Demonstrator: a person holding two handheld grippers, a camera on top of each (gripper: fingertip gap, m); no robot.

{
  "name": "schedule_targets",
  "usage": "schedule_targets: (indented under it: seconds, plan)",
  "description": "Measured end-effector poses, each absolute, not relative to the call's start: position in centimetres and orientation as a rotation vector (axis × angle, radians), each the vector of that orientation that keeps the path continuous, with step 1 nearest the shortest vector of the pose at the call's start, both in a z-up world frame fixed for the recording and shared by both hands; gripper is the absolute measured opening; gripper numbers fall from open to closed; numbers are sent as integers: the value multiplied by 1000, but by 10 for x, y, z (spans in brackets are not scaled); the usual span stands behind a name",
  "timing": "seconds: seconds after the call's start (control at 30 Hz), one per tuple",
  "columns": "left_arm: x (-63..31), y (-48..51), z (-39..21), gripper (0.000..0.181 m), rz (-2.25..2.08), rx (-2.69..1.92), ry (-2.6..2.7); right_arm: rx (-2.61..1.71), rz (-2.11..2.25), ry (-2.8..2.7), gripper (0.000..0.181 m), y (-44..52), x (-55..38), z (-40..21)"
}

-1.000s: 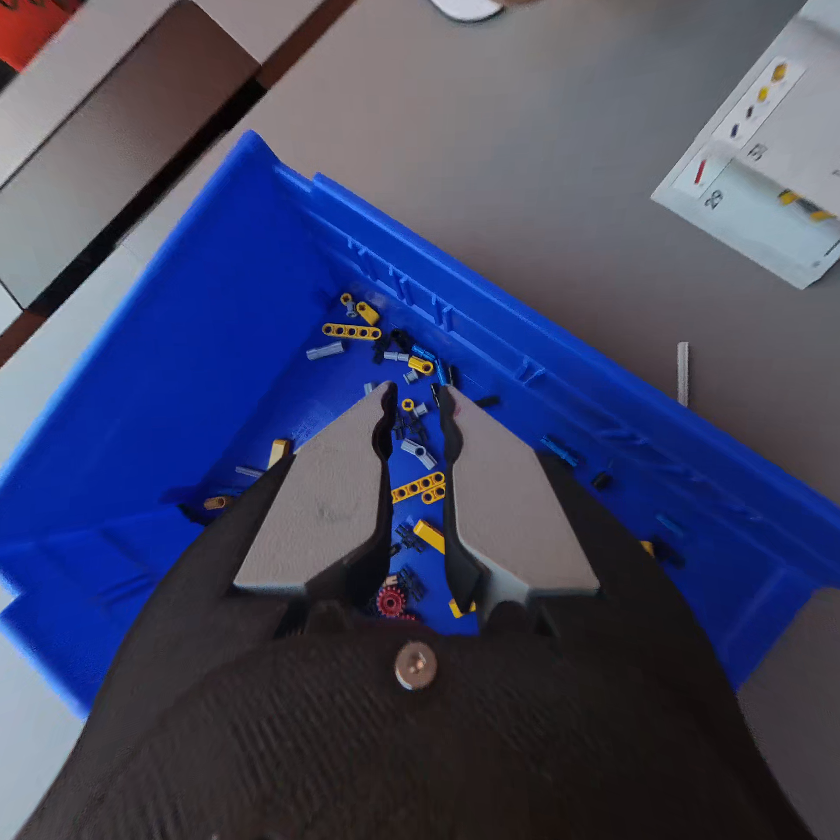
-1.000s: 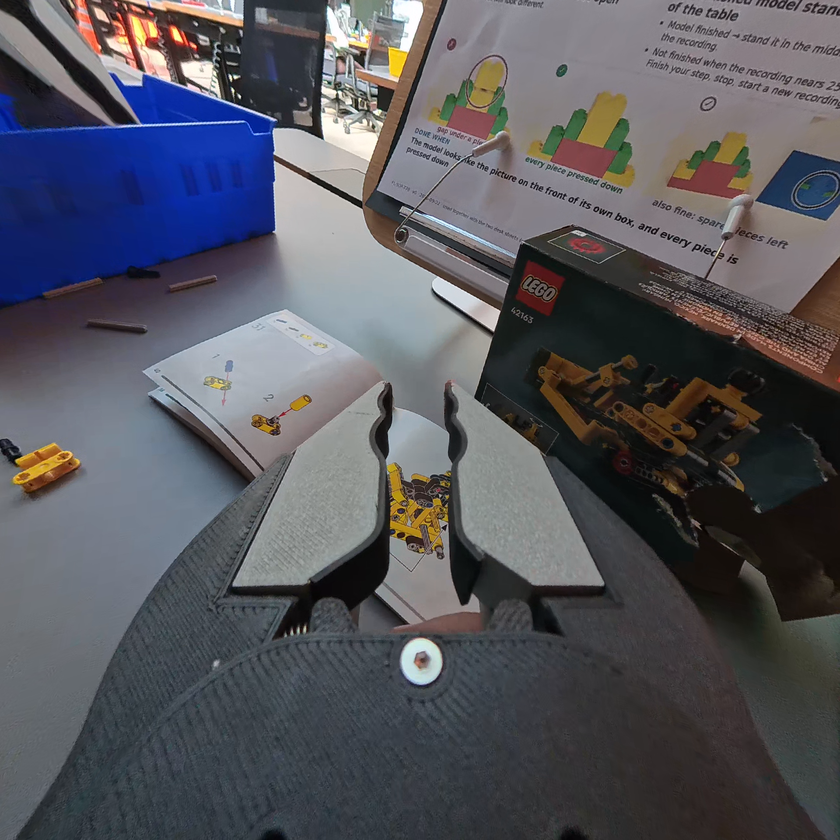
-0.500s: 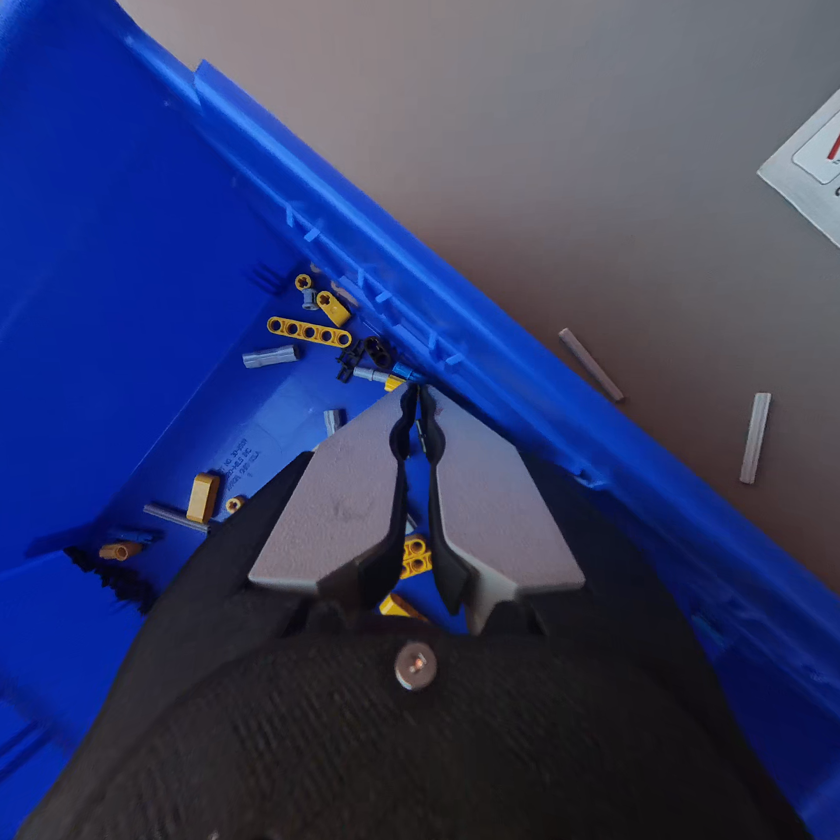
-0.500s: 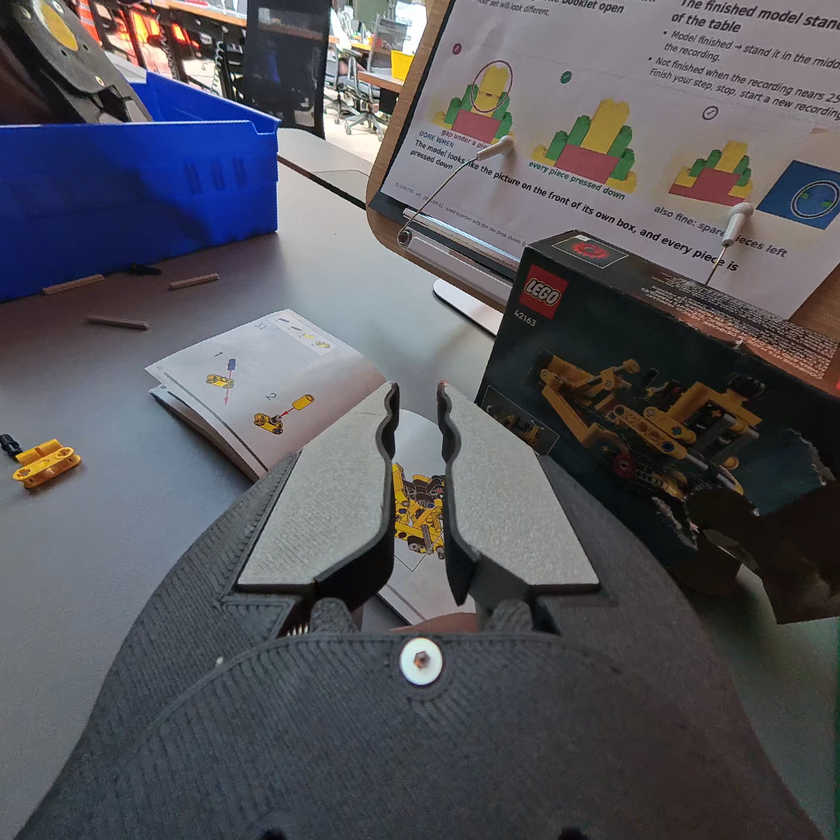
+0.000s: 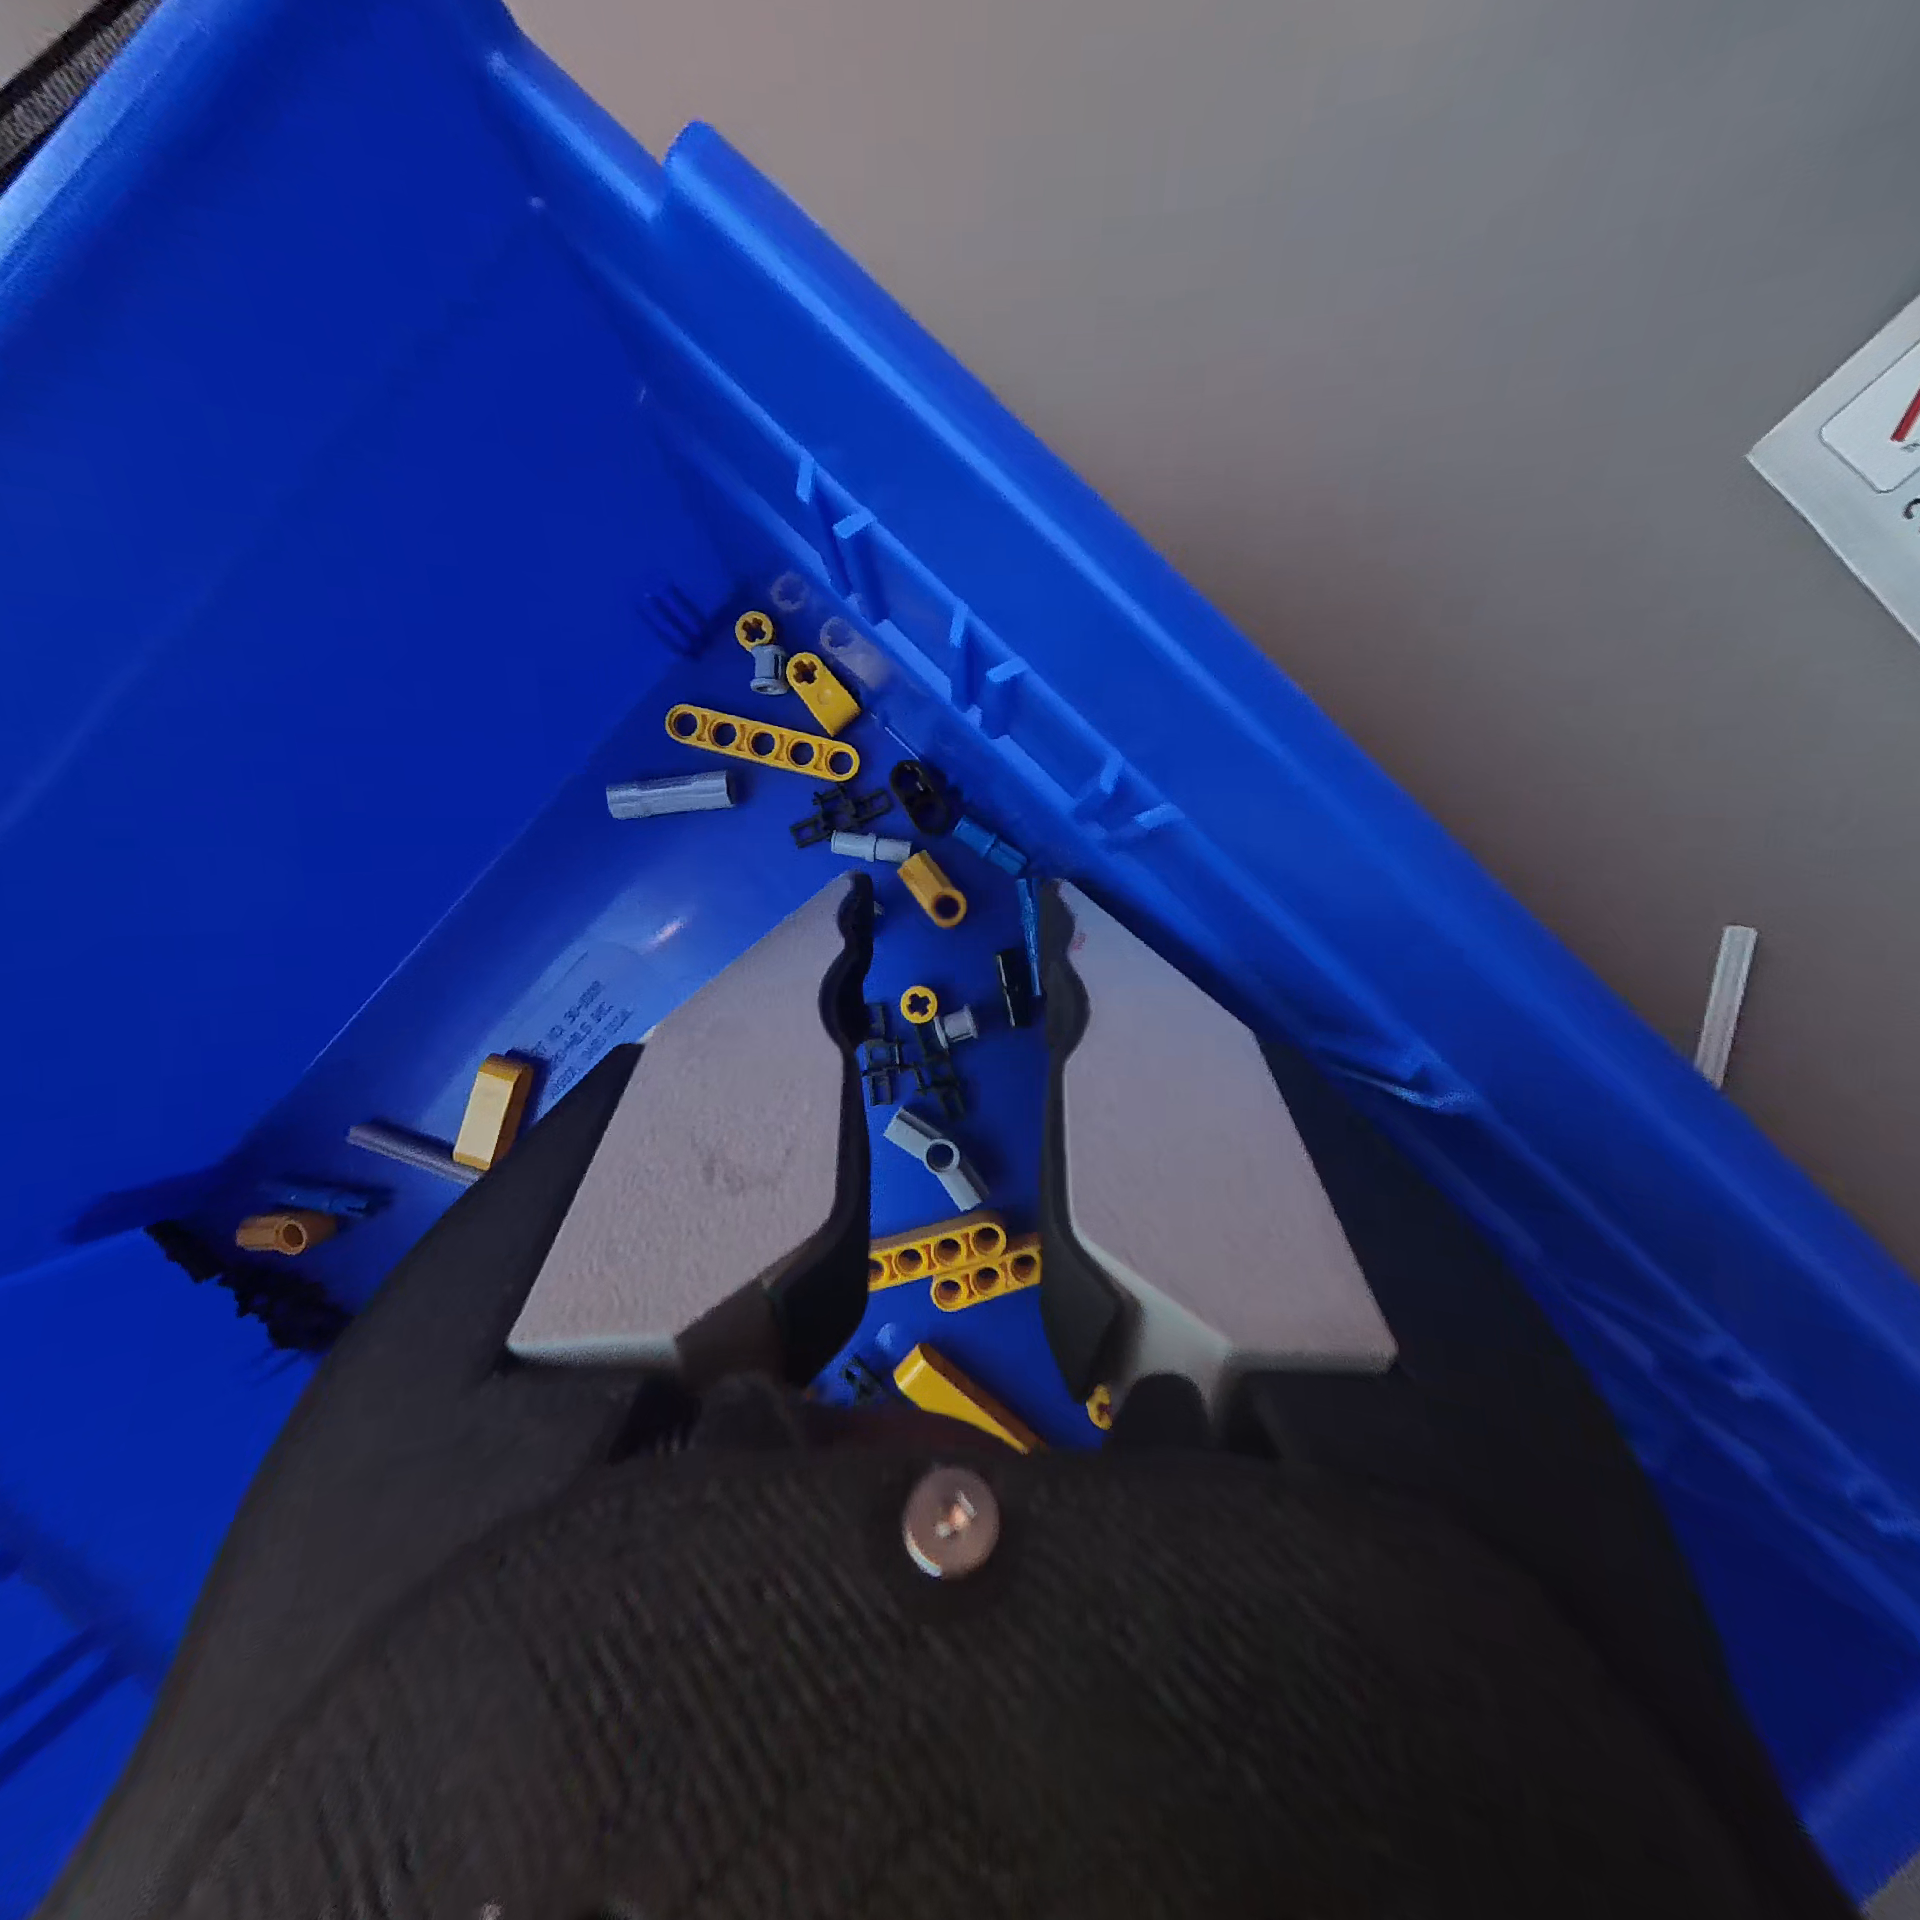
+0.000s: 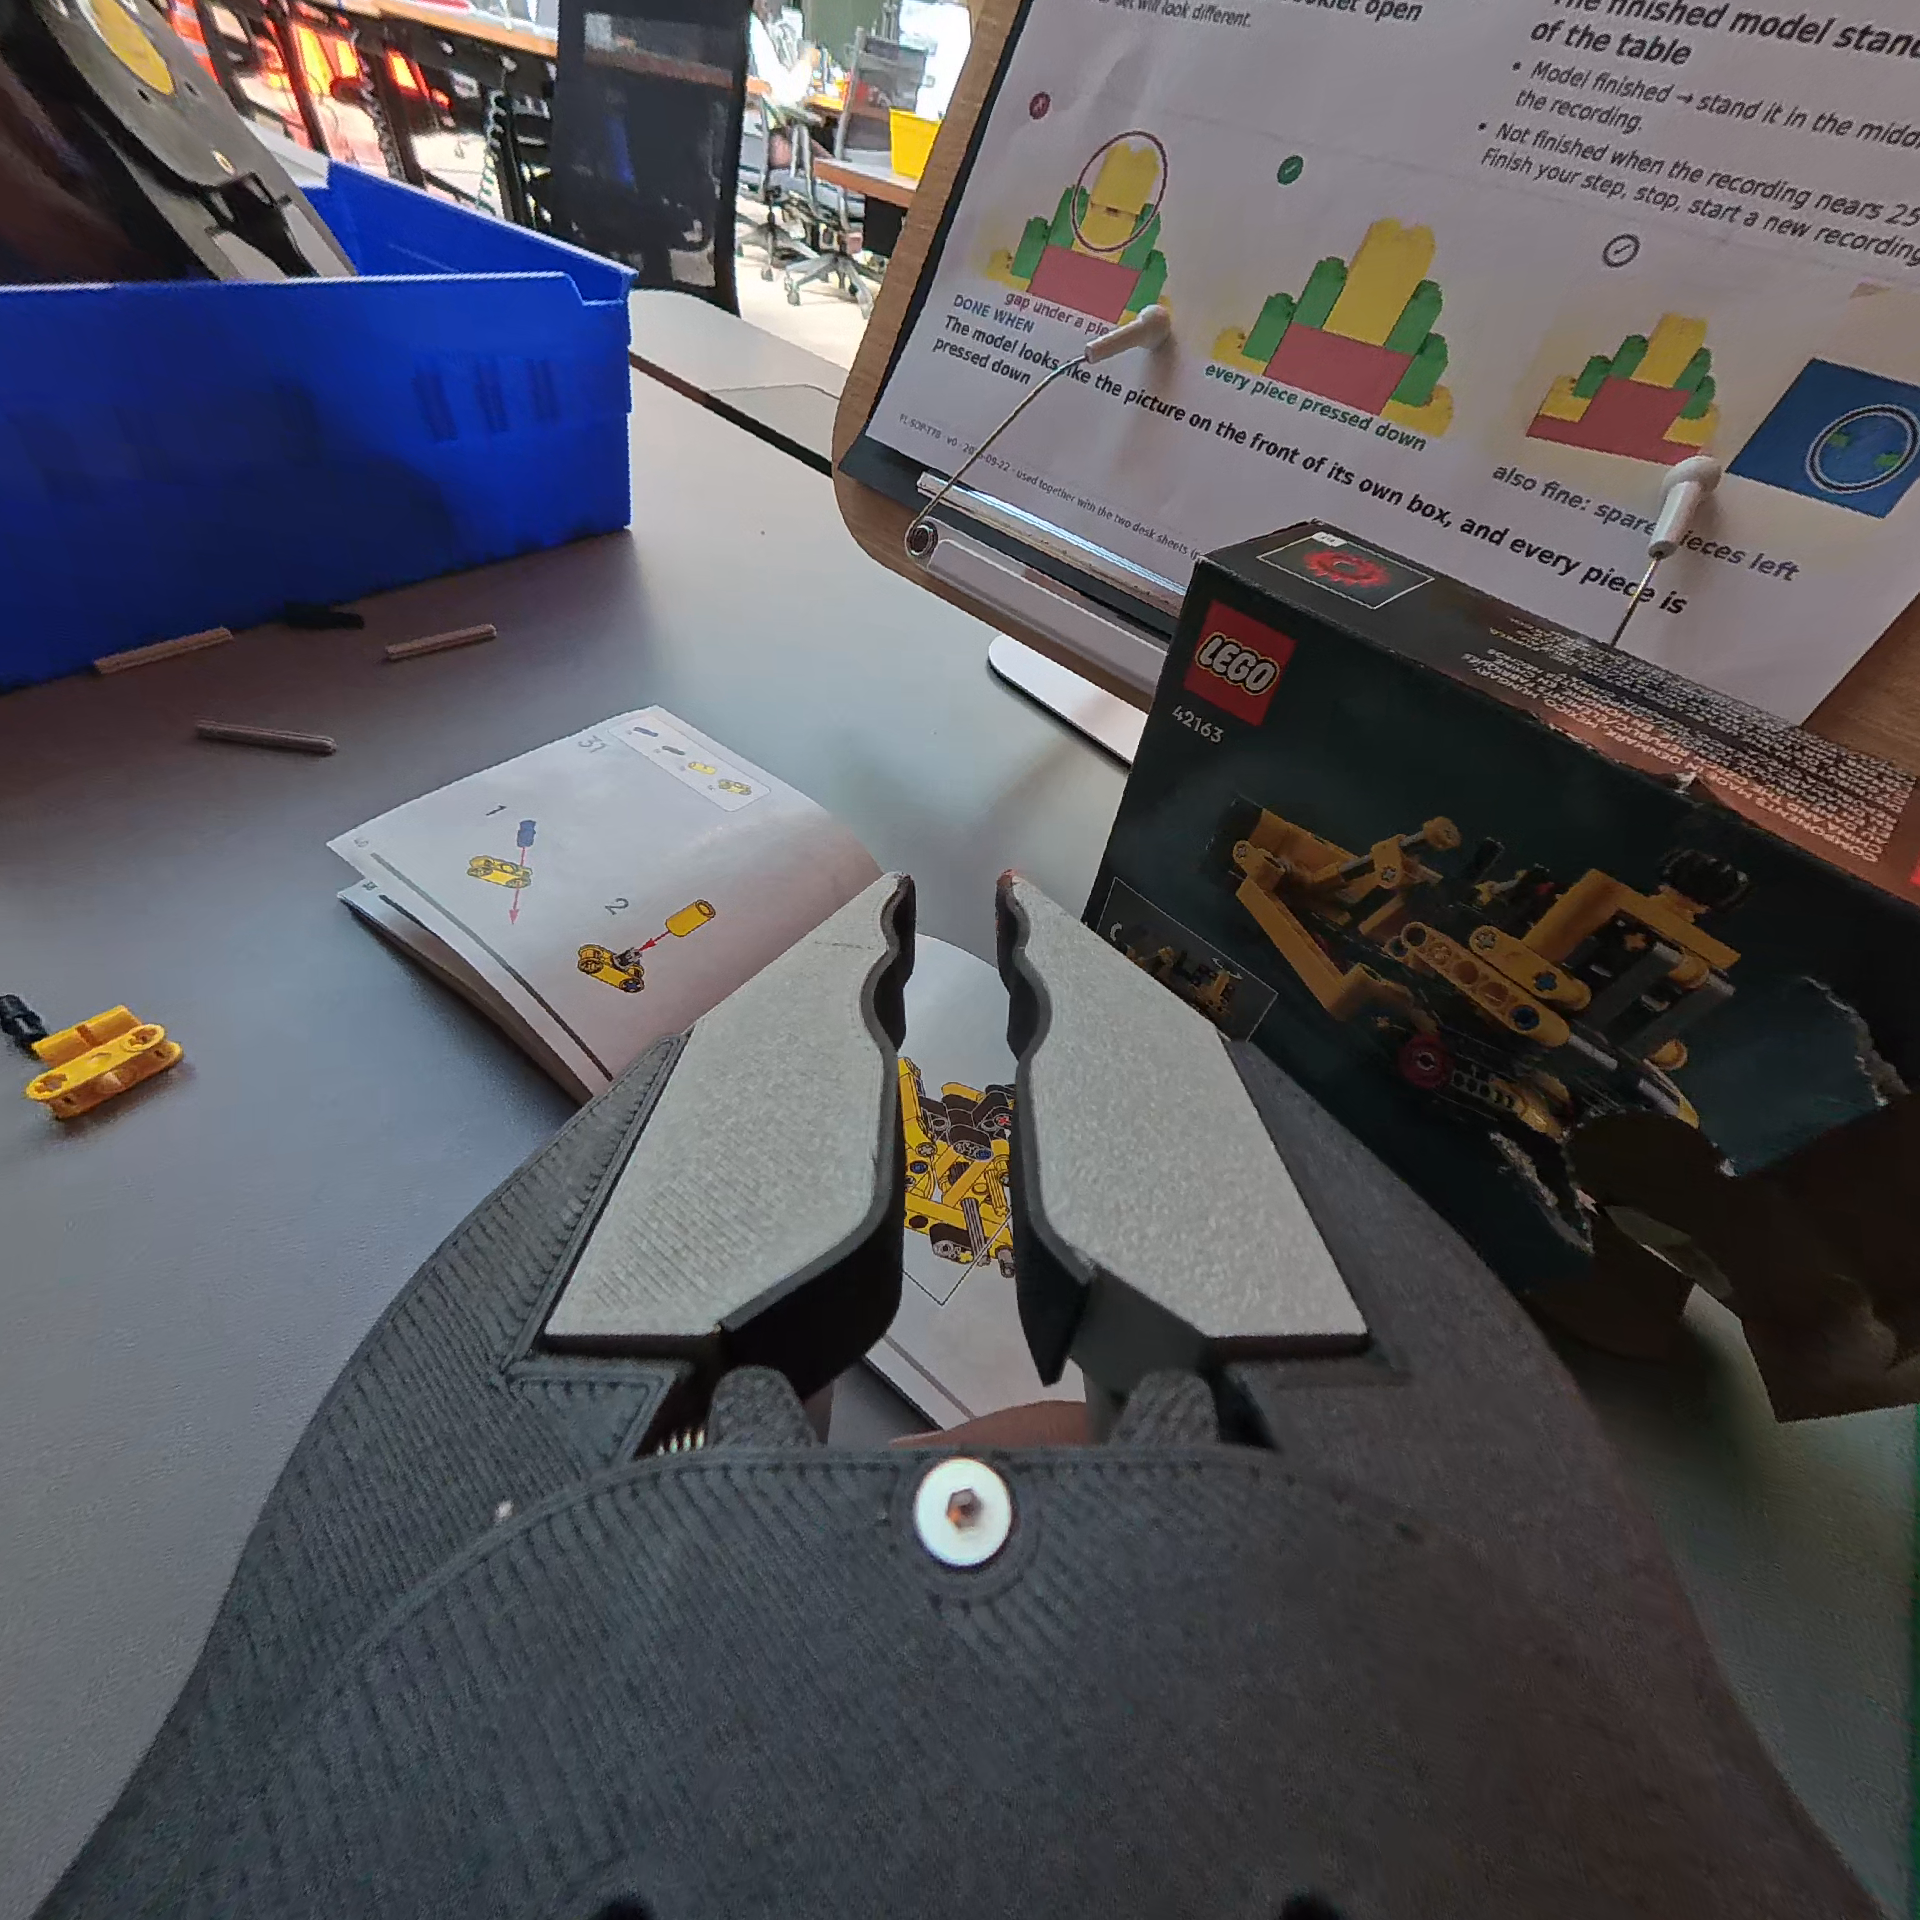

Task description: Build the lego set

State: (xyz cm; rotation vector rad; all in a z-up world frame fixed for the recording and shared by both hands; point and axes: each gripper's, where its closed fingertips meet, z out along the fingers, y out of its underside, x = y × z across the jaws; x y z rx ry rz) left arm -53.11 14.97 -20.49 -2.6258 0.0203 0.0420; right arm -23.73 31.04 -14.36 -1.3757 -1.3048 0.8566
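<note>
My left gripper (image 5: 954,896) is open, low inside the blue bin (image 5: 416,520), over loose Lego pieces. A thin blue pin (image 5: 1029,935) lies against its right fingertip, not clamped. Between the fingers I see black clips (image 5: 914,1070), a grey connector (image 5: 935,1143) and yellow beams (image 5: 951,1262). A yellow five-hole beam (image 5: 764,743) lies just ahead. My right gripper (image 6: 956,894) is slightly open and empty above the open instruction booklet (image 6: 623,862). A small yellow assembly (image 6: 99,1060) lies on the table to the left.
The Lego box (image 6: 1507,935) stands right of my right gripper, with a sheet stand (image 6: 1403,260) behind it. The bin (image 6: 312,436) is at the far left. Tan axles (image 6: 438,642) lie on the grey table near it. Another axle (image 5: 1725,997) lies outside the bin wall. The grippers' ends are close to 35 cm from one another. The small yellow assembly (image 6: 99,1060) lies some 20 cm from my right tips, 25 cm from my left tips.
My left gripper went down into the bin, nearly shut near the bin wall half a second ago, and now stands open again. The right gripper has barely moved.
</note>
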Motion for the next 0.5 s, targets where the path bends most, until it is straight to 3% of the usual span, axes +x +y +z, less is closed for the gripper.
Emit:
schedule_targets:
  seconds: [0.5]
  plan:
    - [-530,144,-197,37,37,-2559,-20,-1389,908,-1320,11,308,-238,-145]
